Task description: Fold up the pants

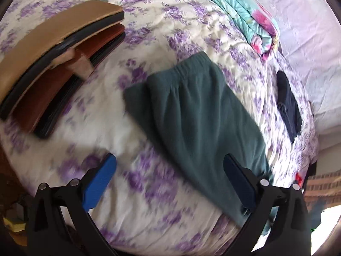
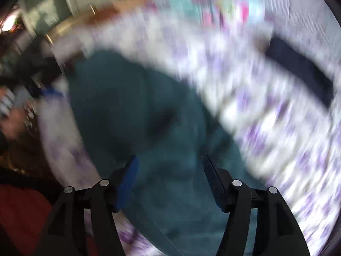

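From the left wrist, the left gripper [image 1: 169,177] stands with its jaws spread wide and nothing pinched between them. It hangs above a bed [image 1: 174,34] covered in a cream sheet with purple flowers. The teal pants [image 1: 191,115] lie flat on that sheet, the elastic waistband at the far end and the cloth running back toward the camera, where its near edge passes under the gripper's right-hand finger. Whether that finger touches the cloth cannot be told. The pants look already doubled lengthwise, one leg over the other (a judgement from the narrow shape). Well apart to the left sits a stack of flat brown and tan cushions [image 1: 55,64]. A folded flowered quilt [image 1: 240,12] lies at the far side, and a small dark garment [image 1: 288,104] lies to the right.

The right wrist view is heavily blurred. The right gripper [image 2: 170,181] has its jaws parted, with the teal pants [image 2: 136,111] spread below and between them, though the pads do not press on the cloth. The dark garment [image 2: 302,70] shows again at upper right.

As for progress, the lengthwise fold seems done; the crosswise folds, bringing hem toward waistband, appear still to come.
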The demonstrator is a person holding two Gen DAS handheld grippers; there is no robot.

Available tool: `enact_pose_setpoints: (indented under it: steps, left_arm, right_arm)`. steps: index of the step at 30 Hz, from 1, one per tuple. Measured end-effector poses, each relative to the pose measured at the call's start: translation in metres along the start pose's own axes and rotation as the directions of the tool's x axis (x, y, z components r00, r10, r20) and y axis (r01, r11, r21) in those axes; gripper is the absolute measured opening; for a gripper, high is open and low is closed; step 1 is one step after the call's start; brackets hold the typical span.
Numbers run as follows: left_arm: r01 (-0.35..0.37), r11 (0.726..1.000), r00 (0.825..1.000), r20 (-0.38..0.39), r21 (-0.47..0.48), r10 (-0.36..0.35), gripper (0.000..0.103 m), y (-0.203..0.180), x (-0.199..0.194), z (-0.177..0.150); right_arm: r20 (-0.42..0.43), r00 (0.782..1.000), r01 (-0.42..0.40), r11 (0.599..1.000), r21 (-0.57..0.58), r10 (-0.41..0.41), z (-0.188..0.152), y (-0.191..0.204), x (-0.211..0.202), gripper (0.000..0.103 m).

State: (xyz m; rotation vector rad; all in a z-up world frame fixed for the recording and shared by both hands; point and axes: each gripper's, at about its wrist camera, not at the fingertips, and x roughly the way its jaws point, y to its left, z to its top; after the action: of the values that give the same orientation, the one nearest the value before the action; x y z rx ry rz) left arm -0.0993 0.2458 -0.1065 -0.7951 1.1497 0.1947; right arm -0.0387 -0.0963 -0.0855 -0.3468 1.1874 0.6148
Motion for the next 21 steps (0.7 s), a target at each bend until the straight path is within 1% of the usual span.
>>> enact_pose_setpoints:
  steps: [2,3,4,6,7,9,10,11,13,15,16,17,18,19,20,21]
  left_arm:
    - [0.02,0.999,1.0,-0.009,-0.026,-0.02,0.098,0.004,0.008,0.009]
    - [0.031,0.999,0.999,-0.01,-0.038,-0.032,0.098,0.005,0.01,0.013]
    - [0.045,0.998,0.999,-0.007,-0.048,-0.045,0.098,0.007,0.01,0.015]
    - [0.103,0.991,0.995,-0.001,-0.084,-0.103,0.098,0.011,0.009,0.021]
    - [0.137,0.985,0.991,0.004,-0.102,-0.137,0.098,0.013,0.009,0.023]
    - [0.2,0.972,0.98,0.014,-0.125,-0.2,0.096,0.015,0.008,0.026]
    - [0.234,0.963,0.972,0.018,-0.134,-0.233,0.09,0.016,0.008,0.027]
    - [0.26,0.955,0.965,0.02,-0.14,-0.26,0.076,0.016,0.008,0.028]
    - [0.264,0.954,0.964,0.01,-0.142,-0.265,0.066,0.014,0.012,0.031]
    - [0.261,0.955,0.965,0.007,-0.14,-0.262,0.06,0.015,0.014,0.032]
    - [0.26,0.956,0.965,0.007,-0.139,-0.261,0.054,0.017,0.014,0.032]
    - [0.265,0.953,0.964,0.008,-0.144,-0.267,0.049,0.02,0.013,0.032]
    - [0.273,0.95,0.962,0.01,-0.151,-0.275,0.046,0.024,0.012,0.031]
    - [0.28,0.947,0.959,0.012,-0.158,-0.282,0.042,0.028,0.011,0.03]
    - [0.282,0.945,0.959,0.013,-0.162,-0.284,0.035,0.031,0.01,0.03]
    - [0.275,0.948,0.961,0.012,-0.158,-0.277,0.033,0.033,0.009,0.03]
  right_arm:
    - [0.055,0.998,-0.011,1.0,0.019,0.01,-0.005,0.001,-0.007,0.065]
    - [0.053,0.998,-0.023,1.0,0.015,0.022,-0.005,0.004,-0.015,0.064]
    - [0.098,0.995,-0.023,1.0,0.0,0.023,-0.005,0.008,-0.029,0.063]
    - [0.19,0.982,0.003,1.0,-0.026,0.002,-0.006,0.011,-0.052,0.064]
    - [0.207,0.978,0.012,1.0,-0.027,-0.006,-0.007,0.01,-0.058,0.065]
    - [0.181,0.983,0.022,1.0,0.001,-0.022,-0.001,0.0,-0.055,0.065]
    - [0.162,0.986,0.025,1.0,0.018,-0.028,0.0,-0.001,-0.05,0.065]
    - [0.137,0.99,0.029,0.999,0.046,-0.036,-0.001,-0.005,-0.046,0.065]
    - [0.124,0.992,0.02,0.996,0.089,-0.031,-0.005,-0.013,-0.046,0.065]
    - [0.145,0.989,0.012,0.995,0.102,-0.027,-0.004,-0.014,-0.048,0.065]
    - [0.162,0.986,0.012,0.995,0.102,-0.029,-0.004,-0.015,-0.053,0.065]
    - [0.19,0.981,0.006,0.995,0.099,-0.025,-0.003,-0.014,-0.059,0.065]
    - [0.208,0.978,0.002,0.995,0.097,-0.022,-0.007,-0.018,-0.056,0.065]
    - [0.212,0.977,0.001,0.996,0.092,-0.021,-0.007,-0.019,-0.055,0.065]
    - [0.194,0.981,0.005,0.997,0.083,-0.021,-0.006,-0.018,-0.048,0.065]
    - [0.156,0.987,0.015,0.997,0.076,-0.027,-0.003,-0.019,-0.038,0.065]
